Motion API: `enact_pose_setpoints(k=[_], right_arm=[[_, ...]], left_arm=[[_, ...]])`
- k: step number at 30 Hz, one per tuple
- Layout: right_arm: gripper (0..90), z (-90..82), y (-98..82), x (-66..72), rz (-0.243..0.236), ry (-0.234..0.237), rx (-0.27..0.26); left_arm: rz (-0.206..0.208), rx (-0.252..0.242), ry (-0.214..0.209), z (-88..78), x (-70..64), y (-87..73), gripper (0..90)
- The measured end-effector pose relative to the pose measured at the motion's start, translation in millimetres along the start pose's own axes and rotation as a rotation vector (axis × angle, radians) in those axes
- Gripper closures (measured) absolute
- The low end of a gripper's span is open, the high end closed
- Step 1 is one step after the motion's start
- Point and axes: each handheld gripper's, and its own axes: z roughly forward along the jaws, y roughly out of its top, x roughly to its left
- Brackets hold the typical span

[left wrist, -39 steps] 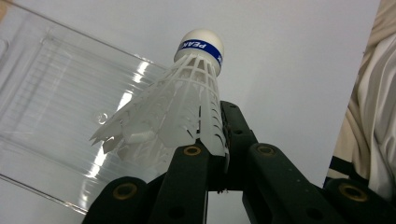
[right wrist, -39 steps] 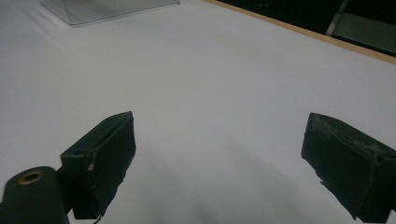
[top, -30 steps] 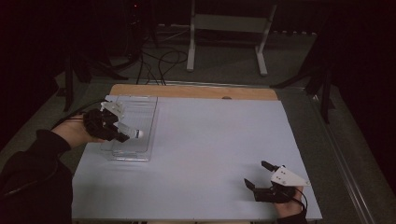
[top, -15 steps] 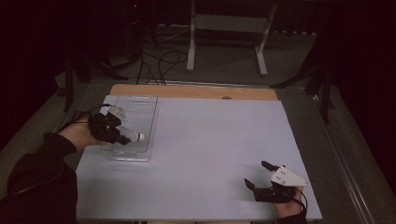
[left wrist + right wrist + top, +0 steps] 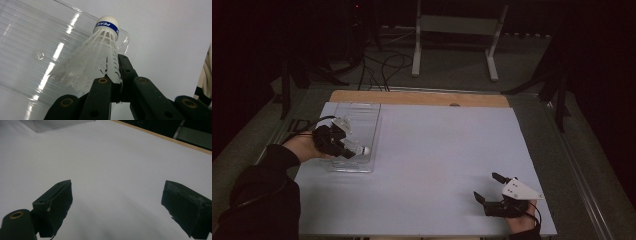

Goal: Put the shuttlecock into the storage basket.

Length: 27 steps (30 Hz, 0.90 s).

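Observation:
A white shuttlecock (image 5: pixel 97 58) with a blue band round its cork tip is pinched by its skirt in my left gripper (image 5: pixel 113 80), whose black jaws are shut on the feathers. In the high view that left gripper (image 5: pixel 346 149) hangs low over the clear plastic tray (image 5: pixel 362 116) at the table's left, with the shuttlecock (image 5: pixel 358 149) pointing right, over the tray's near half. My right gripper (image 5: pixel 490 188) rests on the white table near the front right edge. Its jaws stand wide apart, and the right gripper (image 5: pixel 117 205) has nothing between them.
The white tabletop (image 5: pixel 442 150) has a wooden strip (image 5: pixel 422 98) along its far edge. A metal stand (image 5: pixel 457 30) and cables lie on the dark floor beyond. The tray's corner (image 5: pixel 55 123) is far off in the right gripper view.
My left gripper has sunk with the shuttlecock toward the tray and shifted a little nearer. The right gripper has stayed where it was.

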Motion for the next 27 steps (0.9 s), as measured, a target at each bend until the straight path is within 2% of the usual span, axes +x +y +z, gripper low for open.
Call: enact_pose_setpoints(k=[4,7,14,19,27], right_arm=[[11.3,0.1,-0.3,0.0,0.000,-0.003,0.003],[11.3,-0.2,0.0,0.2,0.001,-0.002,-0.003],[10.7,-1.1,0.6,0.4,-0.006,-0.007,-0.010],[10.1,-2.5,0.7,-0.3,0.009,0.000,-0.028],[9.8,-1.5,0.5,-0.4,0.003,0.003,-0.020]], left_arm=[[0.007,0.007,-0.019,3.6,1.2,-1.9,89.6],[-0.003,0.008,-0.022,6.3,2.9,-3.0,89.6],[-0.011,0.020,-0.022,11.1,5.0,-3.4,89.5],[-0.021,0.021,-0.027,13.8,6.3,-3.5,89.5],[-0.025,0.037,-0.027,18.6,8.1,-2.8,89.5]])
